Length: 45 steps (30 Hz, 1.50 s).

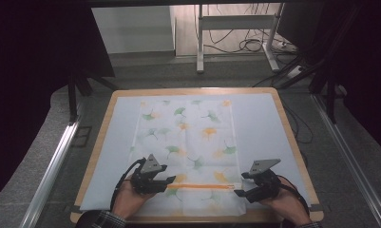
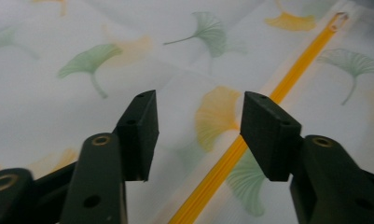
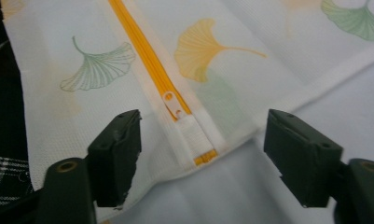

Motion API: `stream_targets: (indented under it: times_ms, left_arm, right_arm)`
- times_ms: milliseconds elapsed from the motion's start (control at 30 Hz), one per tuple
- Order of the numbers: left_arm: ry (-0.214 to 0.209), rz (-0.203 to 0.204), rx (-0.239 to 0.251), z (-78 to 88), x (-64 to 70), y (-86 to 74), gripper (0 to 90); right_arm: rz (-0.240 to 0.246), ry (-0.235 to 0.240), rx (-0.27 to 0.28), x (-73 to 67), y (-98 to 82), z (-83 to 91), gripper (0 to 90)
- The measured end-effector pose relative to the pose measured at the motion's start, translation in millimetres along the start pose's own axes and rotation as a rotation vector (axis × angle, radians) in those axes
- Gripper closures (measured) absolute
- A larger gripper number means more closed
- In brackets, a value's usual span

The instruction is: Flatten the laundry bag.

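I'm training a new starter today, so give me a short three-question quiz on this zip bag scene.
1. True or false: the right gripper is clamped on the zip pull.
2. What colour is the zip?
3. The mesh bag lies: A folded in half, B flat on the table, C hanging from a gripper.

Key: 1 false, its jaws stand open around the zip's end; 2 orange; 3 B.
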State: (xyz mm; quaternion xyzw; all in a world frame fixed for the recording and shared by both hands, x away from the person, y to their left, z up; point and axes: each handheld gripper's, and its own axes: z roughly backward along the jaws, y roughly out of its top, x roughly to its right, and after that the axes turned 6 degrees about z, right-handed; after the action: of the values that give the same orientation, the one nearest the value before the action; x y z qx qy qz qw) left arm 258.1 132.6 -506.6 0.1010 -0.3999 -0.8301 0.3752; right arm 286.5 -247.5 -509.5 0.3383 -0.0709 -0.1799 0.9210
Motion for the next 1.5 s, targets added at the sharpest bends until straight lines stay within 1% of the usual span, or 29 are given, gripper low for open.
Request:
stream_targets:
  times_ms: [33, 67, 100, 133, 167, 200, 233, 267, 300, 333, 400, 500, 533, 633, 667, 700, 733, 767, 800, 833, 867, 900, 1000, 1033, 1067, 1200, 1333, 1467, 1500]
  left_arm:
    - [-0.035, -0.008, -0.010, -4.9, 4.2, 3.7, 52.9]
    - [-0.049, -0.012, -0.015, -7.6, 6.5, 5.5, 55.3]
    - [-0.049, -0.012, -0.015, -7.6, 6.5, 5.5, 56.9]
    - [-0.064, -0.017, -0.019, -10.7, 8.8, 7.3, 57.9]
    - [-0.078, -0.020, -0.024, -14.0, 11.5, 9.0, 57.9]
    - [-0.096, -0.036, -0.028, -21.0, 17.6, 12.8, 60.4]
    - [-0.096, -0.036, -0.028, -21.0, 17.6, 12.8, 61.2]
    - [-0.108, -0.048, -0.031, -24.7, 20.8, 14.9, 61.2]
    - [-0.123, -0.058, -0.033, -28.8, 24.1, 17.0, 61.9]
    - [-0.137, -0.066, -0.038, -33.3, 27.3, 19.3, 66.6]
    - [-0.163, -0.089, -0.048, -42.2, 33.6, 23.9, 68.3]
    - [-0.185, -0.111, -0.046, -54.6, 42.5, 29.8, 71.9]
    - [-0.203, -0.126, -0.052, -61.7, 47.3, 33.5, 72.5]
    - [-0.214, -0.158, -0.051, -70.9, 55.5, 39.9, 72.7]
    - [-0.214, -0.158, -0.051, -70.9, 55.5, 39.9, 73.0]
    - [-0.227, -0.176, -0.050, -76.8, 61.4, 45.4, 73.5]
    - [-0.227, -0.176, -0.050, -76.8, 61.4, 45.4, 73.7]
    - [-0.234, -0.196, -0.054, -82.6, 68.5, 51.3, 74.1]
    - [-0.242, -0.202, -0.053, -85.6, 71.9, 53.9, 75.2]
    - [-0.242, -0.202, -0.053, -85.6, 71.9, 53.9, 76.6]
    - [-0.249, -0.208, -0.052, -89.0, 75.4, 56.4, 76.6]
    - [-0.248, -0.226, -0.059, -92.0, 78.3, 58.9, 77.6]
    - [-0.258, -0.245, -0.069, -103.3, 86.8, 64.6, 80.5]
    - [-0.263, -0.256, -0.074, -110.4, 90.8, 67.3, 81.1]
    - [-0.263, -0.256, -0.074, -110.4, 90.8, 67.3, 81.3]
    - [-0.261, -0.254, -0.095, -123.0, 97.5, 69.0, 81.9]
    - [-0.261, -0.259, -0.107, -127.1, 99.3, 67.5, 82.6]
    - [-0.267, -0.254, -0.106, -127.8, 99.0, 66.1, 82.2]
    - [-0.302, -0.255, -0.123, -129.5, 99.5, 65.9, 77.3]
  right_arm:
    - [0.026, 0.005, 0.012, -1.5, 0.9, -1.4, 21.4]
    - [0.041, 0.008, 0.017, -2.1, 1.2, -2.2, 20.6]
    - [0.041, 0.008, 0.017, -2.1, 1.2, -2.2, 20.6]
    - [0.064, 0.017, 0.015, -2.2, 1.1, -4.7, 18.9]
    - [0.064, 0.017, 0.015, -2.2, 1.1, -4.7, 18.9]
    - [0.090, 0.024, 0.015, -1.5, 0.9, -7.8, 17.3]
    - [0.090, 0.024, 0.015, -1.5, 0.9, -7.8, 17.3]
    - [0.097, 0.027, 0.012, -1.0, 1.1, -9.4, 17.1]
    - [0.102, 0.030, 0.011, -0.9, 1.4, -10.6, 16.8]
    - [0.112, 0.039, 0.011, -1.1, 2.3, -13.0, 16.6]
    - [0.117, 0.041, 0.008, -2.0, 2.3, -14.1, 16.5]
    - [0.151, 0.037, -0.017, -5.0, 1.1, -18.2, 15.3]
    - [0.152, 0.037, -0.018, -5.0, 1.3, -18.3, 15.3]
    - [0.148, 0.035, -0.014, -5.0, 0.7, -18.9, 15.2]
    - [0.148, 0.035, -0.014, -5.0, 0.7, -18.9, 15.2]
    - [0.146, 0.032, -0.012, -5.4, 0.2, -19.2, 15.3]
    - [0.152, 0.028, -0.012, -5.8, 0.0, -19.4, 15.4]
    - [0.161, 0.021, -0.014, -6.2, -0.2, -19.6, 15.4]
    - [0.166, 0.015, -0.014, -6.9, -0.3, -19.9, 15.3]
    - [0.166, 0.015, -0.014, -6.9, -0.3, -19.9, 15.3]
    - [0.163, 0.014, -0.013, -7.1, -0.4, -19.9, 15.3]
    - [0.161, 0.015, -0.012, -7.1, -0.6, -19.9, 15.4]
    - [0.160, 0.015, -0.009, -6.8, -1.2, -19.7, 15.4]
    - [0.161, 0.016, -0.008, -6.7, -1.6, -19.5, 15.5]
    - [0.161, 0.016, -0.008, -6.7, -1.6, -19.5, 15.5]
    - [0.160, 0.017, -0.005, -6.5, -1.9, -19.5, 15.4]
    - [0.159, 0.016, -0.005, -6.5, -2.0, -19.4, 15.5]
    - [0.160, 0.016, -0.004, -6.2, -2.0, -19.5, 15.5]
    - [0.159, 0.015, -0.005, -6.2, -2.0, -19.5, 15.4]
